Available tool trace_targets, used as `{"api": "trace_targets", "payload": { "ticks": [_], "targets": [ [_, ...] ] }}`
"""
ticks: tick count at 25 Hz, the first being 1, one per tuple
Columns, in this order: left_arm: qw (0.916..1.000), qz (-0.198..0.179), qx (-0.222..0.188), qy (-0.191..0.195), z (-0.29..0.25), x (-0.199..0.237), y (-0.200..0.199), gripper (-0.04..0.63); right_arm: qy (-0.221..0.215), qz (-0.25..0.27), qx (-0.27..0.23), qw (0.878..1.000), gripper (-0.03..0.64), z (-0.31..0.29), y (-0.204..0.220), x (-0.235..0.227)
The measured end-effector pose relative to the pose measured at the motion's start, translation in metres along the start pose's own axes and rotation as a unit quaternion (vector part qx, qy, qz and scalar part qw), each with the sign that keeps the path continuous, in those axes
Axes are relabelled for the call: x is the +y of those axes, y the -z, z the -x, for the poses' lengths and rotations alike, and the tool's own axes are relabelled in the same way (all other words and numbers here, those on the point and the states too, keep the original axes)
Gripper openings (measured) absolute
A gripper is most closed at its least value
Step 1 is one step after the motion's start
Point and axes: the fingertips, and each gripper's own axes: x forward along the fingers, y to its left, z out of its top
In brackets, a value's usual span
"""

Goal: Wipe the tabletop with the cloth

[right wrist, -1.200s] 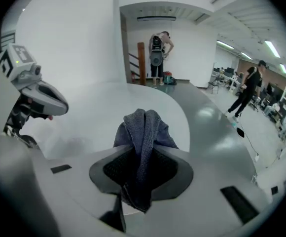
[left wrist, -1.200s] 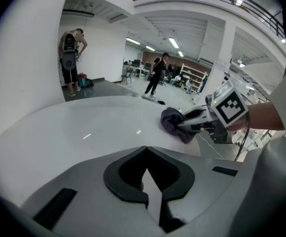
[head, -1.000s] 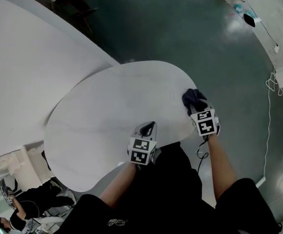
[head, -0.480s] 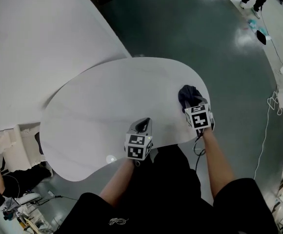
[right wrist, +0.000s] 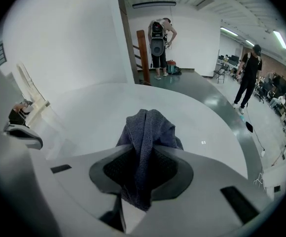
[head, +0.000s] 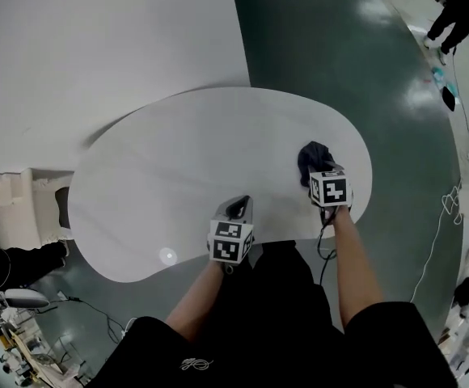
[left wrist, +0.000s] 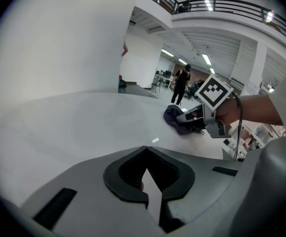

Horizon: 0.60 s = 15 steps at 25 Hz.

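Observation:
A dark blue-grey cloth (head: 314,157) lies bunched on the right part of the white rounded tabletop (head: 178,160). My right gripper (head: 317,173) is shut on it. In the right gripper view the cloth (right wrist: 147,128) is pinched between the dark pads and spills forward onto the table (right wrist: 93,107). My left gripper (head: 238,207) rests over the table's near edge, its jaws shut with nothing between them (left wrist: 145,149). The left gripper view shows the cloth (left wrist: 176,120) and the right gripper beside it across the white surface (left wrist: 74,122).
A large white wall (head: 97,31) rises behind the table at the upper left. Dark green floor (head: 340,47) surrounds the table. White furniture (head: 12,200) stands at the left. A person (right wrist: 160,36) stands far behind the table and another (right wrist: 250,68) to the right. A cable (head: 438,225) runs along the floor.
The head view has swung round. The right gripper and the cloth now sit a little further in from the table's right rim. The left gripper stays at the near edge.

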Motion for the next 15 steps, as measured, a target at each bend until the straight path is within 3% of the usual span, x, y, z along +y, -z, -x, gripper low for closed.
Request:
{"api": "trace_targets", "payload": {
  "ticks": [4, 8, 15],
  "targets": [
    [0.9997, 0.024, -0.004, -0.001, 0.011, 0.034, 0.016, 0.003, 0.004, 0.023, 0.004, 1.000, 0.088, -0.017, -0.017, 0.046],
    [0.9996, 0.028, -0.010, 0.002, 0.036, 0.067, 0.032, 0.003, -0.007, 0.038, 0.010, 0.999, 0.087, -0.031, -0.021, 0.104],
    [0.9995, 0.026, -0.014, -0.004, 0.071, 0.129, 0.052, 0.003, -0.007, 0.064, 0.012, 0.998, 0.087, -0.047, -0.036, 0.162]
  ]
}}
